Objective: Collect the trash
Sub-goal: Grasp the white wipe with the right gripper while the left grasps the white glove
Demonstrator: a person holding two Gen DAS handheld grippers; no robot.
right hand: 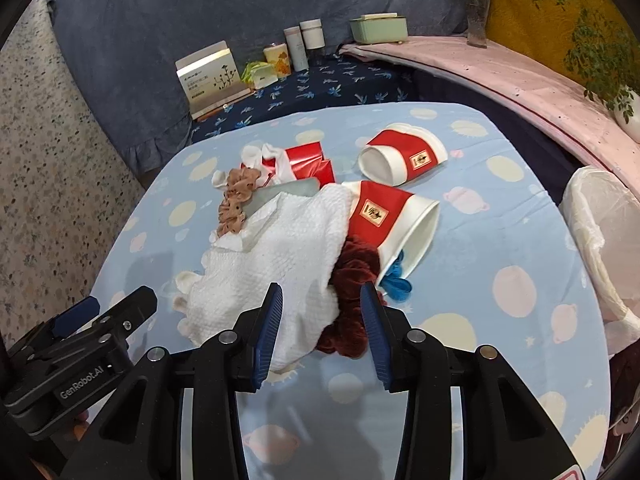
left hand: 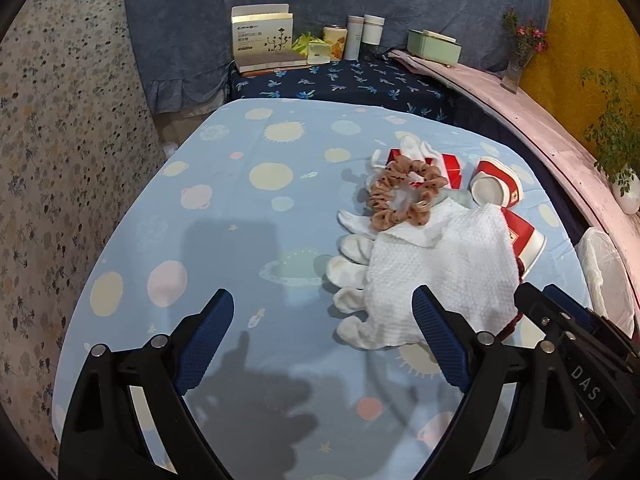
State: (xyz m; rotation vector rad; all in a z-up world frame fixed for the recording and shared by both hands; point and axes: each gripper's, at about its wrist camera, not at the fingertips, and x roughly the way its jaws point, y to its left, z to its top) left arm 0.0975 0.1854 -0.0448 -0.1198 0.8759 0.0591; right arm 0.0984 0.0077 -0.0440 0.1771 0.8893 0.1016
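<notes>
A pile lies on the blue planet-print table point(left hand: 240, 208). It holds a white textured towel point(left hand: 436, 272) point(right hand: 280, 252), white socks point(left hand: 352, 272), a tan scrunchie point(left hand: 404, 196) point(right hand: 236, 204), a dark red scrunchie point(right hand: 352, 280), red wrappers point(right hand: 312, 164) and two red-and-white paper cups point(right hand: 400, 156) point(right hand: 396, 220). A blue item point(right hand: 396, 284) peeks from the nearer cup. My left gripper point(left hand: 326, 340) is open, left of the pile. My right gripper point(right hand: 322, 332) is open, its fingers either side of the towel edge and dark red scrunchie.
A white-lined trash bin point(right hand: 600, 232) point(left hand: 608, 276) stands at the table's right edge. A box point(left hand: 264, 40), jars point(left hand: 364, 36) and a green case point(left hand: 434, 48) sit on the far dark-blue table. A pink ledge point(right hand: 500, 68) with plants runs along the right.
</notes>
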